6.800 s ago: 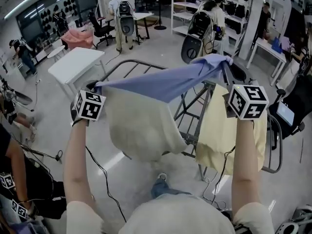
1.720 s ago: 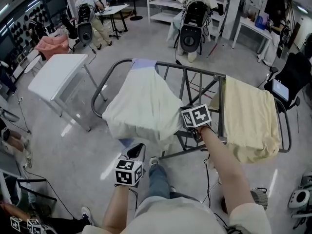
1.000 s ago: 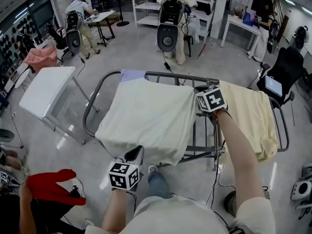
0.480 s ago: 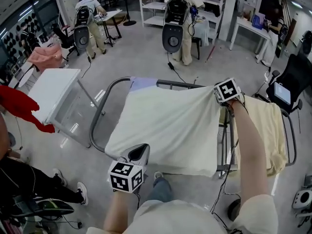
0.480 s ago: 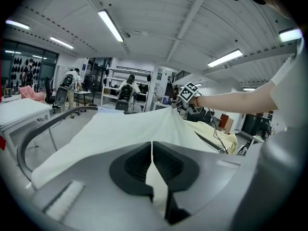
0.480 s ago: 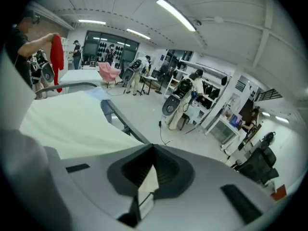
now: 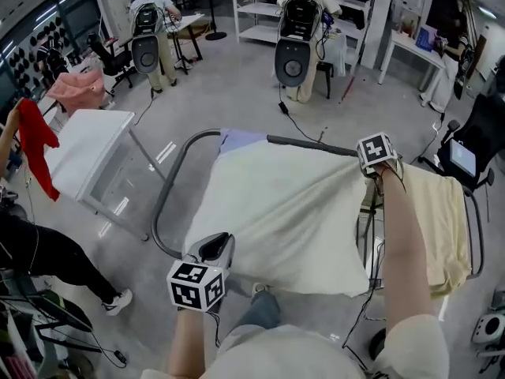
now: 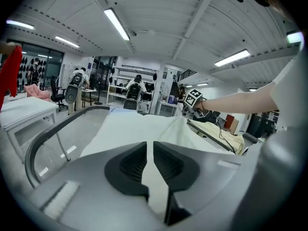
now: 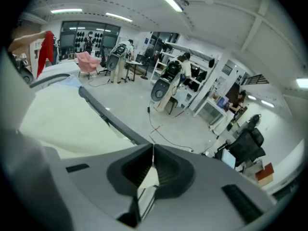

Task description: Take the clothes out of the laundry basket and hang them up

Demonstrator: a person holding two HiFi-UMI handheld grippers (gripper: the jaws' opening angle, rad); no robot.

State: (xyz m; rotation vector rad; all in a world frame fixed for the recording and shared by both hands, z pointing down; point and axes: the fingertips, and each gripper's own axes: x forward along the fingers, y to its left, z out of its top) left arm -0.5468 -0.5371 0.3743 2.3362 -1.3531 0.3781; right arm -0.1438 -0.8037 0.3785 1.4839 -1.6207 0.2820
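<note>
A white bench (image 7: 87, 144) is standing well left of the left claw (image 7: 216, 245), and farther left someone's arm (image 7: 6, 133) is holding up a red cloth (image 7: 35, 144). Far beyond the claw, people (image 7: 304, 22) are standing by white shelves (image 7: 256, 10).

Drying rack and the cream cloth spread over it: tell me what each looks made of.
Drying rack: likely metal tubing with a grey painted or coated finish and a slight sheen; the thin round bars are bent in smooth curves.
Cream cloth: woven fabric, matte, perhaps cotton or a blend. It drapes over the bars in soft folds, though the fibre cannot be told.
</note>
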